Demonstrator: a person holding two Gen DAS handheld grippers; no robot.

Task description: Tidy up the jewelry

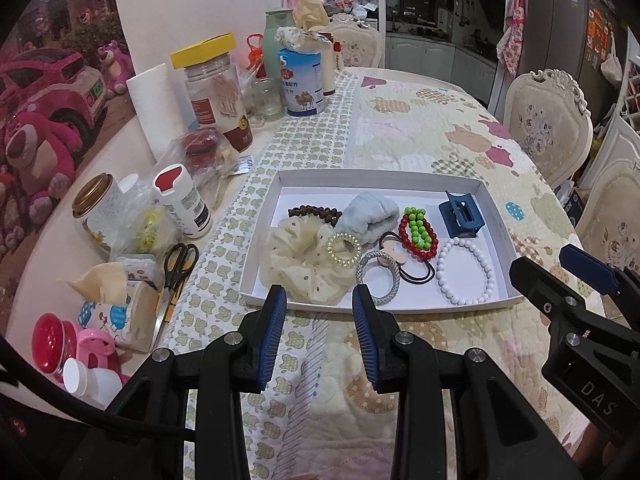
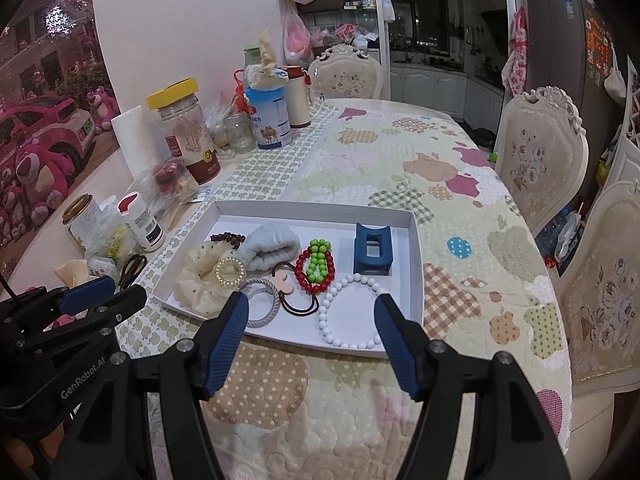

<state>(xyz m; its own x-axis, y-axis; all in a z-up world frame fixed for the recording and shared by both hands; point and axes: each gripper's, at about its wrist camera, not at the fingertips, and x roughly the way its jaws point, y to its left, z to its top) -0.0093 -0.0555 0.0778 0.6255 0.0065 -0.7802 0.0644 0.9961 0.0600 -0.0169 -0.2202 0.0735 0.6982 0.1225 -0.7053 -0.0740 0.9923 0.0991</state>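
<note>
A white tray (image 1: 496,216) (image 2: 416,264) on the quilted table holds a cream scrunchie (image 1: 298,256), pearl hair tie (image 1: 343,247), brown bead bracelet (image 1: 314,213), pale blue towel band (image 1: 370,214), red bead bracelet (image 1: 408,240) with green beads (image 1: 416,226), blue claw clip (image 1: 458,214) (image 2: 373,250), white bead bracelet (image 1: 466,272) (image 2: 350,312), grey hair tie (image 1: 378,280) and black hair ties (image 1: 416,270). My left gripper (image 1: 320,298) is open and empty at the tray's near edge. My right gripper (image 2: 310,306) is open and empty over the tray's near edge by the white bracelet.
Clutter lines the table's left side: jars (image 1: 218,92), a milk powder tin (image 1: 302,82), paper roll (image 1: 154,108), bottles (image 1: 182,200), scissors (image 1: 178,266), tissue pack (image 1: 116,312). Upholstered chairs (image 1: 548,120) stand on the right and far side.
</note>
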